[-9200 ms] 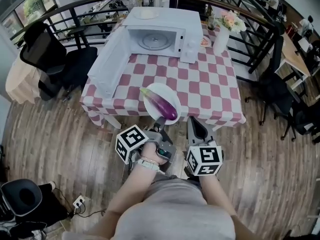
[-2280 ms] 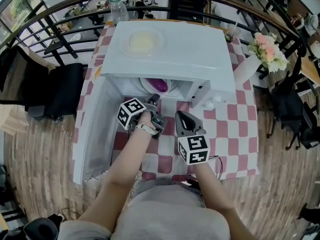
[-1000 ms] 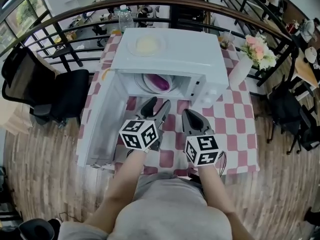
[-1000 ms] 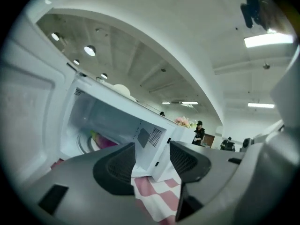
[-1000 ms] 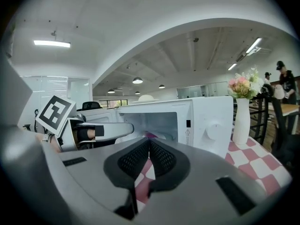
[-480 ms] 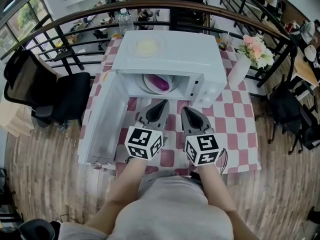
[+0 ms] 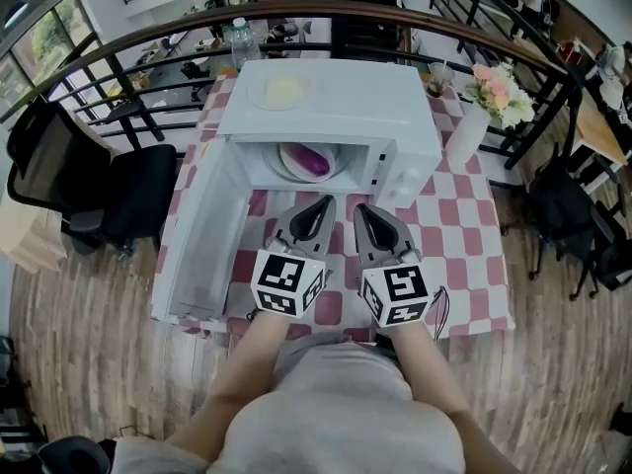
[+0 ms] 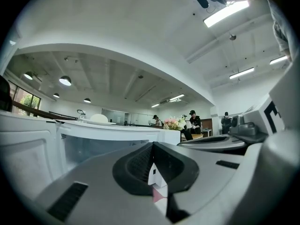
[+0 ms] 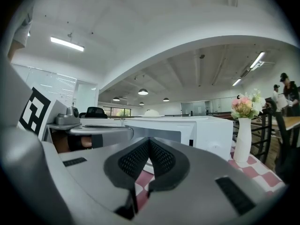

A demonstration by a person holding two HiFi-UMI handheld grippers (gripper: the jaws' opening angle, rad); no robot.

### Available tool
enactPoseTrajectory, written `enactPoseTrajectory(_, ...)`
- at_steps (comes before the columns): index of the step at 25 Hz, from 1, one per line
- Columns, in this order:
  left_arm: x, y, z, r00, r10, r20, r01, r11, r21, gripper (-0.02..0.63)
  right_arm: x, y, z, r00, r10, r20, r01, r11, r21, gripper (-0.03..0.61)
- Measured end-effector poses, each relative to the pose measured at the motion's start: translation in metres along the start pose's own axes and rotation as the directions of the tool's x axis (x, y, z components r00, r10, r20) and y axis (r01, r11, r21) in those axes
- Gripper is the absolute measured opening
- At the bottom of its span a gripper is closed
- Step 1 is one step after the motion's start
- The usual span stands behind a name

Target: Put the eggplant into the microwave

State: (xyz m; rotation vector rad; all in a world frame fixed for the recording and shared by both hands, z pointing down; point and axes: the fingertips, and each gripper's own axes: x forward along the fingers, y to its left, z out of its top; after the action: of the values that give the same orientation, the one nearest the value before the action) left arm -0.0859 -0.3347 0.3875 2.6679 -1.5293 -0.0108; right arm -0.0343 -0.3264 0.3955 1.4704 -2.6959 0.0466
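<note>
1. Wood-plank floor (image 7: 79, 294) lies under a table (image 7: 464, 255) in a red-and-white checked cloth; a curved dark railing (image 7: 178, 20) rings the far side; a black office chair (image 7: 59, 166) stands at the left.
2. On the cloth stand a white microwave (image 7: 336, 97), its door (image 7: 197, 235) swung wide, and a vase of flowers (image 7: 462, 131).
3. Inside the microwave the eggplant (image 7: 314, 159) lies on a plate (image 7: 292, 162).
4. Before the opening the left gripper (image 7: 321, 207) and right gripper (image 7: 361, 211) hover side by side; each has its jaws pressed together on nothing.

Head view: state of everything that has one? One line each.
microwave door: open, swung left
eggplant: on the plate inside the microwave
left hand-held gripper: shut, empty
right hand-held gripper: shut, empty
vase: upright on the table
</note>
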Motion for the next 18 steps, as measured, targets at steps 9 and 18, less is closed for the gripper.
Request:
enactPoseTrajectory(9,-0.002,-0.0006,0.0036,1.0,0.017,0.012,-0.017,1.0,-0.006,0.003,-0.0051,0.0012,-0.0004,1.0,0.012,0.005,-0.012,1.0,0.003,0.023)
enactPoseTrajectory(18,-0.0012,-0.0049,0.0036,1.0,0.019,0.007,-0.019,1.0,-0.01,0.003,-0.0095,-0.0008,-0.0017,1.0,0.02,0.004,-0.02,1.0,0.018,0.023)
